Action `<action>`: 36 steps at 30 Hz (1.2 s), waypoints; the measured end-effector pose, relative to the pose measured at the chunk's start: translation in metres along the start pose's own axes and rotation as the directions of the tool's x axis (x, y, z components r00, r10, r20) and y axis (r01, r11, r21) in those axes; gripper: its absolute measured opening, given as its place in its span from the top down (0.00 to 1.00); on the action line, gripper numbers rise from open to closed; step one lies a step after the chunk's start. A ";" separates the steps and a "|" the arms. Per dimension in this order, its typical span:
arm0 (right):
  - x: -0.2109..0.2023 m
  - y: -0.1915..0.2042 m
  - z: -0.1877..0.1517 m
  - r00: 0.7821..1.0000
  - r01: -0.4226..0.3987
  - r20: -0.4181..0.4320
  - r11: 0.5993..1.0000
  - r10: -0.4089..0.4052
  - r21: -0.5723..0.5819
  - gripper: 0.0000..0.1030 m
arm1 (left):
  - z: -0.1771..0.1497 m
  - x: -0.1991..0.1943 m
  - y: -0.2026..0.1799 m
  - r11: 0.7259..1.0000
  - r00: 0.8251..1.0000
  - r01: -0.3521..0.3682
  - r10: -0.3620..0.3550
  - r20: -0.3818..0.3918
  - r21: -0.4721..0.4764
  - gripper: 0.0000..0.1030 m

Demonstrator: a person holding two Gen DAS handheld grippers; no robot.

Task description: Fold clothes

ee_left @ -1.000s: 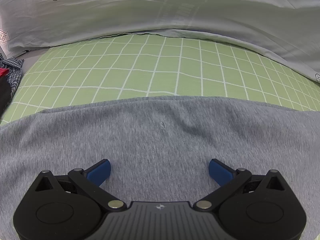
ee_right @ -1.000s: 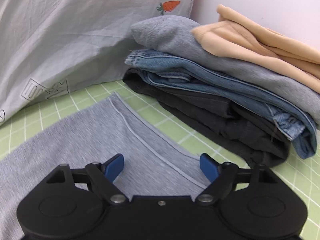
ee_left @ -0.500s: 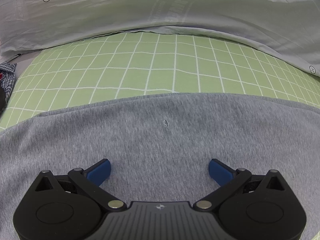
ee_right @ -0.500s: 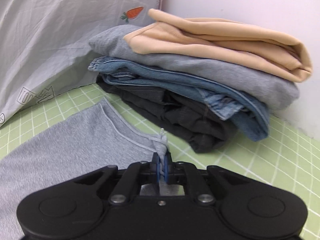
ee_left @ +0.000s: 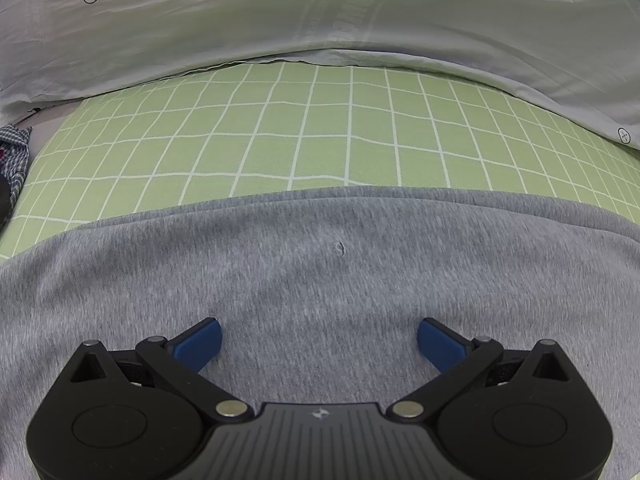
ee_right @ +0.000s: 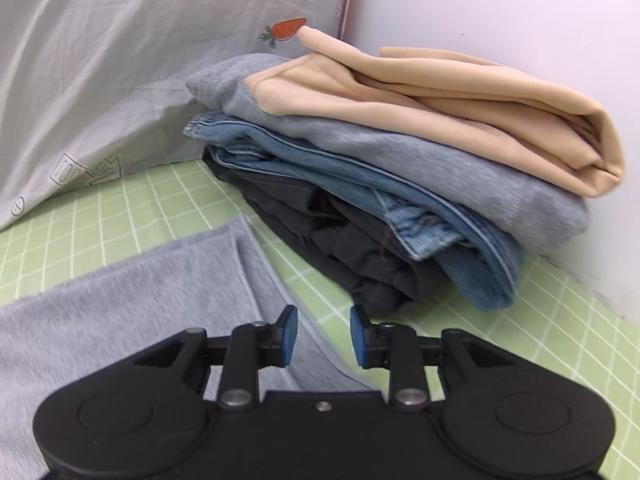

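Left wrist view: the left gripper (ee_left: 318,338) hangs over a grey garment (ee_left: 320,280) spread flat on a green checked sheet (ee_left: 320,132). Its jaws stand wide apart, blue pads clear of the cloth between them, holding nothing. The garment's far edge runs across the view, with bare sheet beyond it and a pale duvet (ee_left: 320,20) printed with a carrot at the back. A scrap of checked cloth (ee_left: 14,152) shows at the left edge.

Right wrist view: the right gripper (ee_right: 323,334) sits above the garment's (ee_right: 120,300) hemmed corner. Its jaws are opening, with a narrow gap between the pads and no cloth pinched in it; the hem lies on the sheet (ee_right: 120,216) below. Just beyond, close to the hem, stands a stack (ee_right: 380,168) of folded clothes: a tan piece on top, then grey, then jeans, then something dark, set against a white wall (ee_right: 500,8). The duvet (ee_right: 140,60) rises on the left.

As I judge it, the step in hand is laying out and squaring up the grey garment before a fold, with the right corner just set down. The next move calls for both grippers to take matching points along one edge, pinch only the layers meant, and carry that edge over evenly, keeping clear of the stack so it is not knocked.
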State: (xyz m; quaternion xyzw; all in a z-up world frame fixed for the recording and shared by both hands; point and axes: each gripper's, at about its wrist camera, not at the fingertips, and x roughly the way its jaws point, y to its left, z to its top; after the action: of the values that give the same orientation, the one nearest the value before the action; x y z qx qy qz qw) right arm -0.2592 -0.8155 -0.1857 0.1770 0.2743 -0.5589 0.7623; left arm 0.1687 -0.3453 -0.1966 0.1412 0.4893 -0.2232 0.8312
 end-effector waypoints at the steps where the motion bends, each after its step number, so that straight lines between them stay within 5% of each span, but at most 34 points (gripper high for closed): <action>1: 0.008 0.005 0.006 0.999 -0.039 0.001 0.999 0.039 0.011 0.72 | 0.000 0.000 0.000 1.000 1.000 0.000 0.000 0.000 0.000 0.00; 9: 0.056 0.034 0.032 0.981 -0.190 -0.051 0.982 0.190 0.003 0.61 | 0.000 0.000 0.001 1.000 1.000 0.000 0.000 0.002 0.000 0.00; 10: 0.061 0.036 0.033 0.978 -0.202 -0.061 0.979 0.201 -0.004 0.68 | 0.000 0.000 0.001 1.000 1.000 0.000 0.000 0.003 0.000 0.00; 12: 0.067 0.040 0.034 0.974 -0.215 -0.079 0.977 0.213 -0.017 1.00 | 0.000 0.000 0.002 1.000 1.000 0.001 -0.001 0.004 0.000 0.00; 20: 0.039 0.030 0.072 0.985 -0.124 0.118 0.992 0.124 -0.010 1.00 | 0.001 0.000 0.003 1.000 1.000 0.001 -0.001 0.001 0.001 0.00; 26: 0.063 0.044 0.075 0.987 -0.143 0.063 0.986 0.149 -0.082 0.99 | 0.001 0.000 0.002 1.000 1.000 -0.002 0.002 0.003 -0.003 0.00; 28: 0.059 0.047 0.066 0.990 -0.126 0.057 0.986 0.133 -0.105 0.90 | 0.001 0.000 0.002 1.000 1.000 -0.003 0.003 0.003 -0.005 0.00; 29: 0.056 0.049 0.062 0.991 -0.115 0.055 0.987 0.121 -0.113 0.66 | 0.001 0.000 0.002 1.000 1.000 -0.003 0.003 0.003 -0.005 0.00; 30: 0.051 0.047 0.057 0.992 -0.106 0.057 0.988 0.114 -0.114 0.56 | 0.000 0.000 0.002 1.000 1.000 -0.004 0.004 0.004 -0.005 0.00; 36: 0.006 0.006 0.019 0.998 -0.053 0.039 0.999 0.052 0.005 0.58 | 0.000 -0.001 0.003 1.000 1.000 -0.005 0.005 0.007 -0.008 0.00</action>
State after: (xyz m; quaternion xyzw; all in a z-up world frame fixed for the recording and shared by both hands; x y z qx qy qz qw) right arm -0.2476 -0.8293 -0.1748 0.1758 0.2530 -0.5428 0.7813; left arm 0.1694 -0.3428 -0.1959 0.1383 0.4870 -0.2197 0.8339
